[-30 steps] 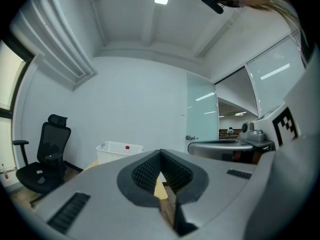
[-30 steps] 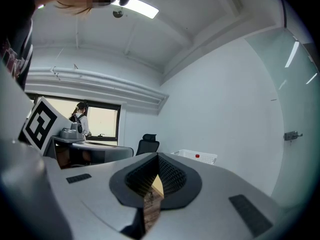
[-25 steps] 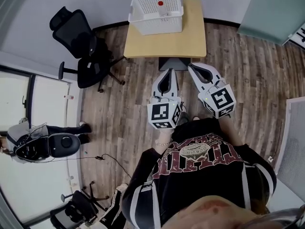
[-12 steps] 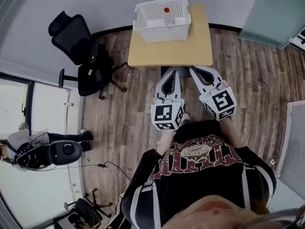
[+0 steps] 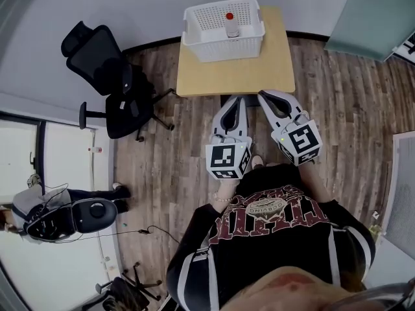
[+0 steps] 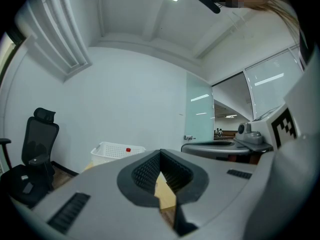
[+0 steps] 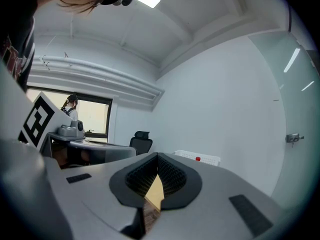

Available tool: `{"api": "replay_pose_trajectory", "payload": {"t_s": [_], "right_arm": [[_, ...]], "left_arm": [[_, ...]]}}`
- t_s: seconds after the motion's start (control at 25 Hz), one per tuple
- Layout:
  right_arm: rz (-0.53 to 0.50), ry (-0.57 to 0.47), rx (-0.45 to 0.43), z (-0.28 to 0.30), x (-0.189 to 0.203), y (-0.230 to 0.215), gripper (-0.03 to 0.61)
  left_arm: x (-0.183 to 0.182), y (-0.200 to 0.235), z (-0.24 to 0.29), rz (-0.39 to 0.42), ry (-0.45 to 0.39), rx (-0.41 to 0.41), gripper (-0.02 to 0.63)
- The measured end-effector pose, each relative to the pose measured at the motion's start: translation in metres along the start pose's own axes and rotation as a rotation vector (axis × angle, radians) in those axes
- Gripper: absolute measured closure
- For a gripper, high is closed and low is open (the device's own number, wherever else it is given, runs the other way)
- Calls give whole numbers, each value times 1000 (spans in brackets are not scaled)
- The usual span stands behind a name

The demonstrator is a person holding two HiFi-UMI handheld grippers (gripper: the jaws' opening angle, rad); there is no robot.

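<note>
Starting at the far left, a black mesh office chair point(image 5: 97, 57) is standing on the wood-plank floor point(image 5: 162, 173), well apart from anything I am handling. Next, I am holding the left gripper point(image 5: 236, 100) out in front of the body, its tips hanging just short of the near edge of the light wooden worktop point(image 5: 233, 76). In the left gripper view its jaws are meeting at the tips, with nothing caught in the ribbed hollow behind them, only a sliver of worktop showing through. Farther back, a white perforated plastic basket point(image 5: 224, 47) is sitting at the far edge of that worktop, and a small bottle with a red cap point(image 5: 229, 19) is lying inside it. That basket is also showing low and left of centre from the left gripper point(image 6: 160, 154). To the right, I am carrying the right gripper point(image 5: 264, 96) beside the left one, near it but not touching it. Its jaws are likewise pressing together at the tips and gripping nothing. To handle this well, I am judging that both grippers should be staying level, apart from each other and clear of the worktop's edge. At the far right, a frosted glass door point(image 5: 369, 11) is closing off the corner.
</note>
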State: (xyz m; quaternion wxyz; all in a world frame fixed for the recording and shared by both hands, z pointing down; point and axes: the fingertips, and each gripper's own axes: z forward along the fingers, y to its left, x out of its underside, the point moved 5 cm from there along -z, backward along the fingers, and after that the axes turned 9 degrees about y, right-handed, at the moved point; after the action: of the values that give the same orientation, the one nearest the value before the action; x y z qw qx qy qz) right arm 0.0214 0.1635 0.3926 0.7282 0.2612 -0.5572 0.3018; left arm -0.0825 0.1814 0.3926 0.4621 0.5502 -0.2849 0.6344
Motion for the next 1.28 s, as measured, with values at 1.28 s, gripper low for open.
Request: {"api": "replay_pose_trajectory", "payload": {"t_s": [1.28], "right_arm": [[2,26,-91,86,-19,-74,560]], "left_arm": [[-31,45,93,-32,23,-79,568]]}}
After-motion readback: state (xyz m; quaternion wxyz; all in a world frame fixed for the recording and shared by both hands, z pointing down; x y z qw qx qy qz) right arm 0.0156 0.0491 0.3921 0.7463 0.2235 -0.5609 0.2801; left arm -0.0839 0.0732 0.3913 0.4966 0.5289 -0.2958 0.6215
